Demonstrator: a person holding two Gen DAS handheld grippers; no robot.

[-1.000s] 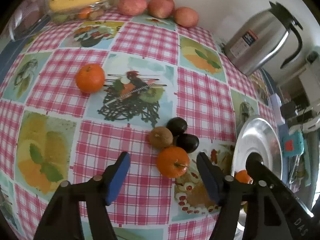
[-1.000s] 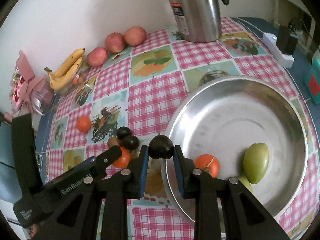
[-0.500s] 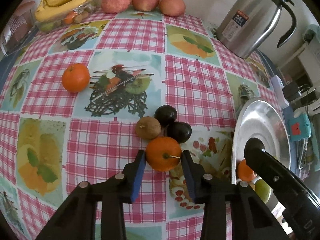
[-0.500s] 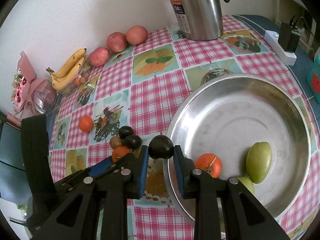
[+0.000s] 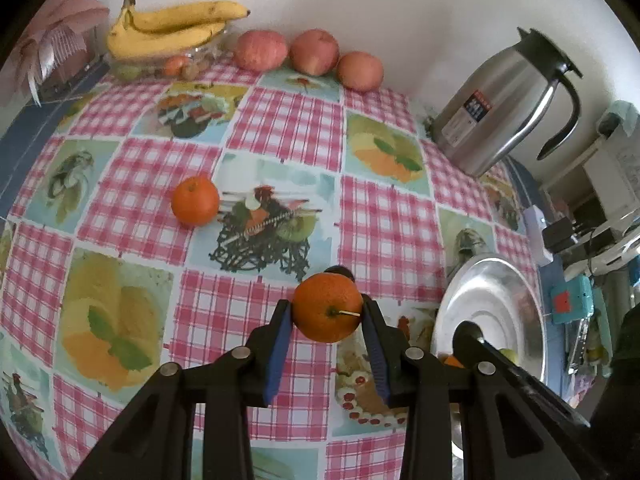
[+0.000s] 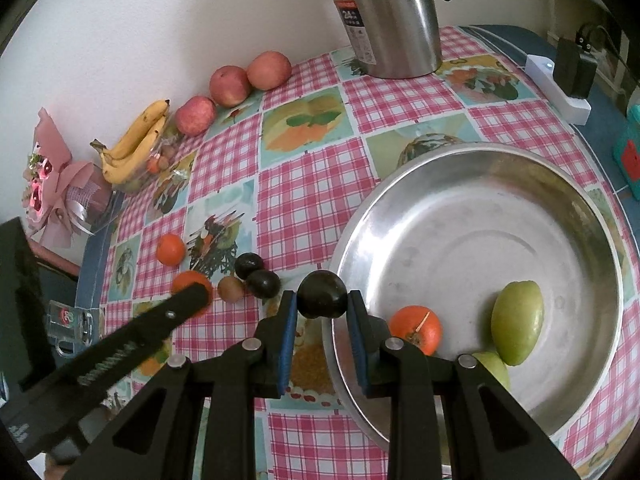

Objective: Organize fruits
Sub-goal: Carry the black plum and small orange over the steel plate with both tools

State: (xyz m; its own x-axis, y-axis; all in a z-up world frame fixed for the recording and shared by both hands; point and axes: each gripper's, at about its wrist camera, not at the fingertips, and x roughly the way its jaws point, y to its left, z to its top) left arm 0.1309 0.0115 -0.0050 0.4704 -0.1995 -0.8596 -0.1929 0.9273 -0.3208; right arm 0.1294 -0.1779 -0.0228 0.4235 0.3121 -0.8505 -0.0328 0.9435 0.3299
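Now both pairs of tongs carry fruit, and the steel bowl (image 6: pixel 472 184) on the checked tablecloth (image 5: pixel 280 128) serves as the landmark here. The left gripper (image 5: pixel 326 320), which a second ago stood wide open around an orange on the cloth, has narrowed until its blue pads press both sides of that orange (image 5: pixel 326 307), and the fruit now looks raised clear of the dark fruits it sat against. The right gripper (image 6: pixel 322 306) is closed to a narrow gap on a dark plum (image 6: pixel 322 294), just as before, and holds it at the bowl's near-left rim, not yet over the basin. Inside the bowl, near its front wall, lie another orange (image 6: pixel 416 328) and two green fruits (image 6: pixel 518 322). On the cloth just left of the bowl remain two dark plums (image 6: pixel 256 274) and a brown kiwi (image 6: pixel 231 289), touching one another; farther left sits a lone orange (image 6: pixel 171 249). Far beyond the bowl, by the wall, are three apples (image 5: pixel 308 54), a bunch of bananas (image 5: pixel 172 26) and a steel jug (image 5: pixel 500 112). Judging from this, two pieces are ready to go in together; each hand needs to travel over the rim and open in turn, leaving four loose fruits to collect.
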